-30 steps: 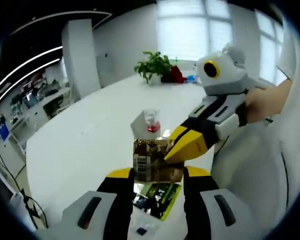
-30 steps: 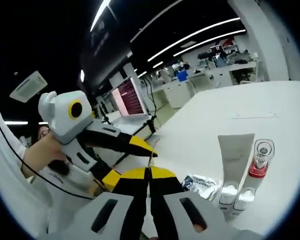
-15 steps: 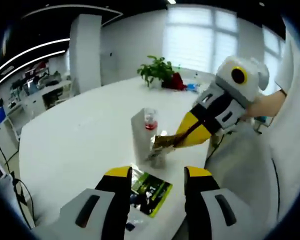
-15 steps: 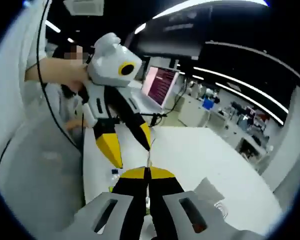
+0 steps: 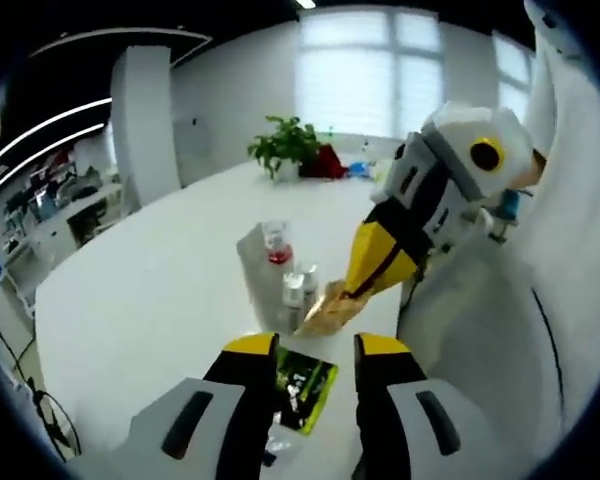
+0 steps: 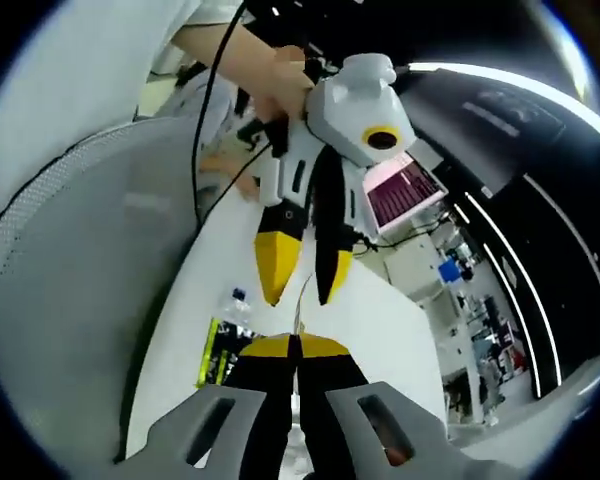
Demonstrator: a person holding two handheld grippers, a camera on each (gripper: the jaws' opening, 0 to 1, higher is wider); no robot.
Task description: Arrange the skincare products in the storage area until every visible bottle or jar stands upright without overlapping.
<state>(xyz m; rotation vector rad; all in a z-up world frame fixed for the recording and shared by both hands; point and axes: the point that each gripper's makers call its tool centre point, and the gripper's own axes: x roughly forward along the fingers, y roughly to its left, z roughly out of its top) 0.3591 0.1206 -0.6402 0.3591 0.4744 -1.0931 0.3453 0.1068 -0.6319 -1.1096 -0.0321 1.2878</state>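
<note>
In the left gripper view, my left gripper [image 5: 315,346] stands open with nothing between its jaws. My right gripper [image 5: 358,288] comes in from the right, shut on a thin gold sachet [image 5: 323,313] that hangs just above the table. Behind the sachet stand a white tube [image 5: 250,256], a clear bottle with a red band [image 5: 276,241] and two small bottles [image 5: 296,290]. A green sachet [image 5: 306,380] lies flat by my left jaws. In the right gripper view, my right gripper [image 6: 295,346] pinches the sachet's edge [image 6: 299,312], and the left gripper [image 6: 298,300] faces it, open.
The white table [image 5: 140,300] stretches far to the left. A potted plant [image 5: 288,146] and a red item [image 5: 327,161] sit at its far end. A person's white clothing [image 5: 540,300] is at the right. A grey mesh chair [image 6: 90,260] and a monitor [image 6: 405,190] stand beside the table.
My left gripper let go of the gold sachet and stands open. The right gripper kept the sachet and carried it down towards the small bottles. Both cameras have swung.
</note>
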